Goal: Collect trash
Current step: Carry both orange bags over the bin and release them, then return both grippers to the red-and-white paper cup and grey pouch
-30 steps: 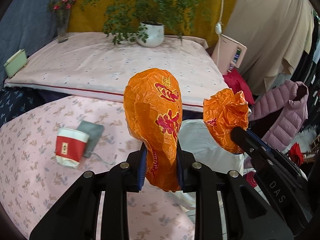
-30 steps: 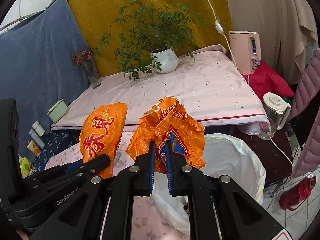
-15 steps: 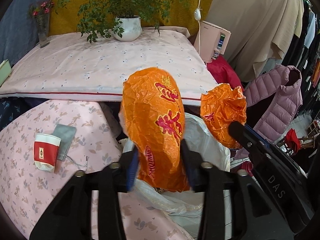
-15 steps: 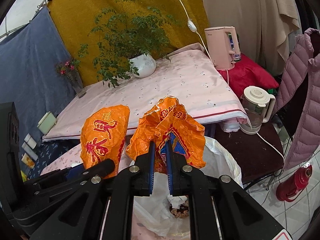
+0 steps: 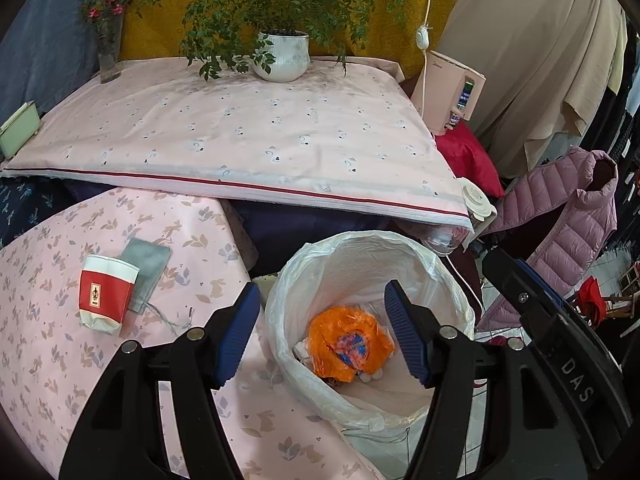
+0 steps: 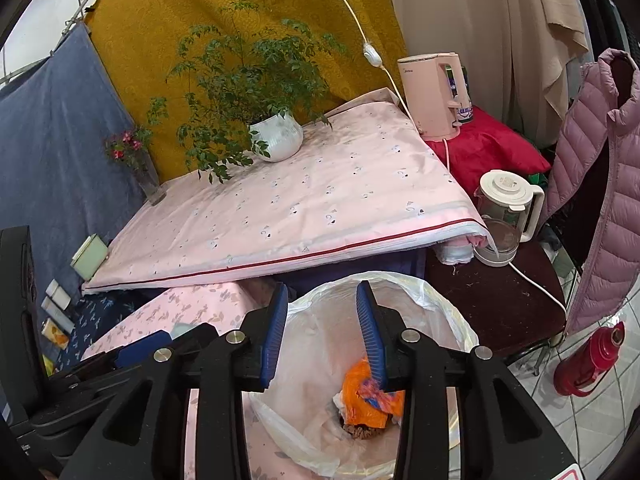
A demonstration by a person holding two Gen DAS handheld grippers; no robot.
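A bin lined with a white bag (image 5: 404, 248) stands beside the pink-clothed table; it also shows in the right wrist view (image 6: 448, 308). Orange snack wrappers (image 5: 348, 344) lie inside it on other trash, and show in the right wrist view (image 6: 360, 392). My left gripper (image 5: 320, 300) is open and empty above the bin. My right gripper (image 6: 322, 296) is open and empty above the bin too. A squashed red and white paper cup (image 5: 105, 292) lies on the table to the left, on a grey pouch (image 5: 146, 260).
A higher pink-covered platform (image 5: 240, 140) holds a potted plant (image 5: 282, 56) and a flower vase (image 5: 108, 52). A pink kettle (image 6: 434, 96), a white jug (image 6: 504, 216), a purple jacket (image 6: 600, 200) and a red flask (image 6: 588, 360) stand to the right.
Both grippers moved over the bin and opened. The two orange wrappers they held have dropped into the bin.
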